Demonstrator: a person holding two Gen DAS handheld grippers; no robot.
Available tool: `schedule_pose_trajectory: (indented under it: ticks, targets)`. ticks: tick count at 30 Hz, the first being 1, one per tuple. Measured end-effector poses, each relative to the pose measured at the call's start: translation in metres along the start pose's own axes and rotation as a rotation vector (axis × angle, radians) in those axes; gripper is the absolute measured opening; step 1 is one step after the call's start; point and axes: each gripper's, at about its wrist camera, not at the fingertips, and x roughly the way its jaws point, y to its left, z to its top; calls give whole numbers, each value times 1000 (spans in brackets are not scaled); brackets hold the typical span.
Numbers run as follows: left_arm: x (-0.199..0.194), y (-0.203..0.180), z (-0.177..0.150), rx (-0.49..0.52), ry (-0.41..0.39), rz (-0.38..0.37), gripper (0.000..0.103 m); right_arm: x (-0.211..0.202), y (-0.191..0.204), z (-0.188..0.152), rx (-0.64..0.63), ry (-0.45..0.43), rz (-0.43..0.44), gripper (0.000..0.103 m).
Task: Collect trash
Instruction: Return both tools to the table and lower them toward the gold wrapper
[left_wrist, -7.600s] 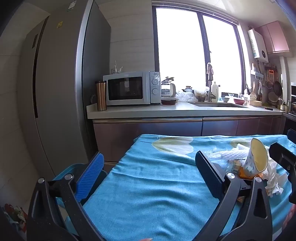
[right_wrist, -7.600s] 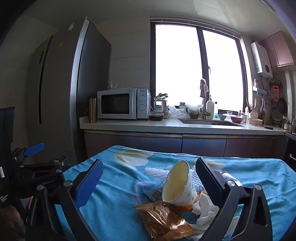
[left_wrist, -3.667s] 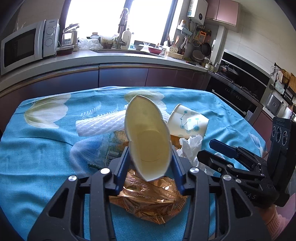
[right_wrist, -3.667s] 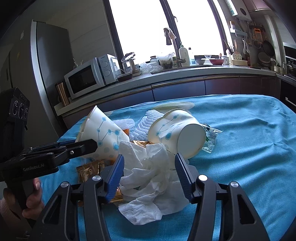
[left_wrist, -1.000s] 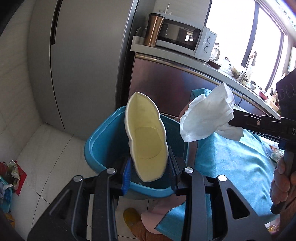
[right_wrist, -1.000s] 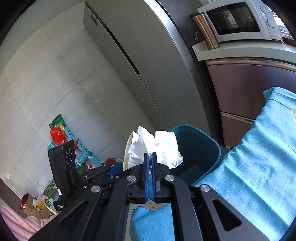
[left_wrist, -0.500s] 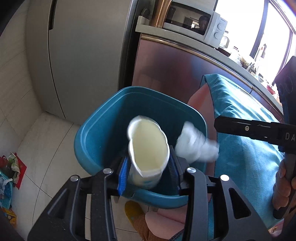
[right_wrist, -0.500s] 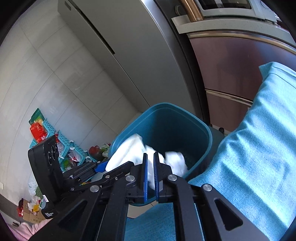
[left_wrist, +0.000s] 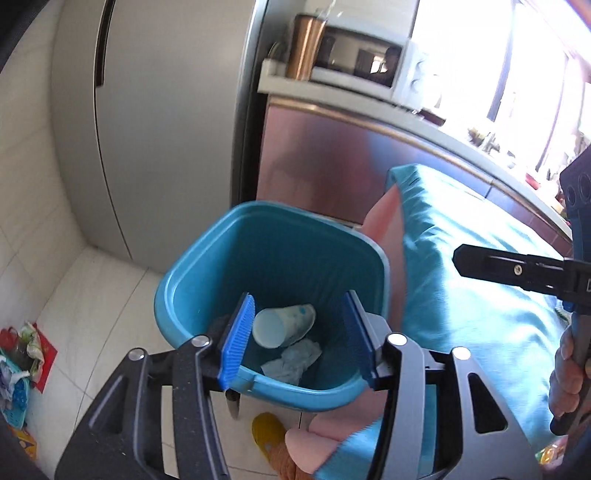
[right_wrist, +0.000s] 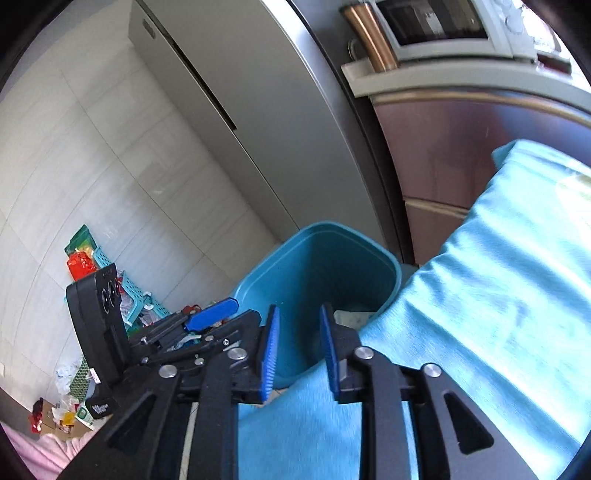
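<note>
What moved: Both pieces of trash have left the grippers and now lie in the bin; a moment ago the cup sat between the left fingers and the tissue between the right ones.
Left gripper (left_wrist: 297, 334): its blue fingers have just been opening and now stand spread apart with nothing between them, low in the middle of the left wrist view, right over the bin.
Right gripper (right_wrist: 297, 345): its blue fingers have just been opening too; a small gap shows between them and nothing is in it, low in the middle of the right wrist view.
Round blue plastic trash bin (left_wrist: 184, 273): it stands on the floor beside the table with the blue cloth (left_wrist: 480, 295), in the middle of the left wrist view.
White paper cup with blue dots (left_wrist: 282, 325): it lies on its side at the bottom of the bin.
Crumpled white tissue (left_wrist: 295, 360): it lies just below the cup in the picture, touching it or nearly so.
How the cup handles: I think it is very light and squashes easily, so a soft pinch across its side or rim is best.
How the tissue handles: I think it is soft and floppy and weighs almost nothing; pinch a thick bunch of it, not a loose corner.
</note>
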Motion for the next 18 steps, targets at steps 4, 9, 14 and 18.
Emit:
schedule_pose_trajectory:
  ticks: [4, 9, 14, 18]
  targets:
    - [-23, -19, 4, 36, -52, -31, 54, -36, 1, -10, -26, -59, -8, 29]
    - [-45, -48, 9, 77, -96, -106, 57, -84, -6, -29, -30, -128, -40, 31]
    - [-56, -88, 9, 133, -106, -200, 60, -127, -17, -48, -5, -188, -93, 32]
    - [-59, -129, 5, 192, -94, -286, 60, -159, -33, -64, 39, -237, -148, 32]
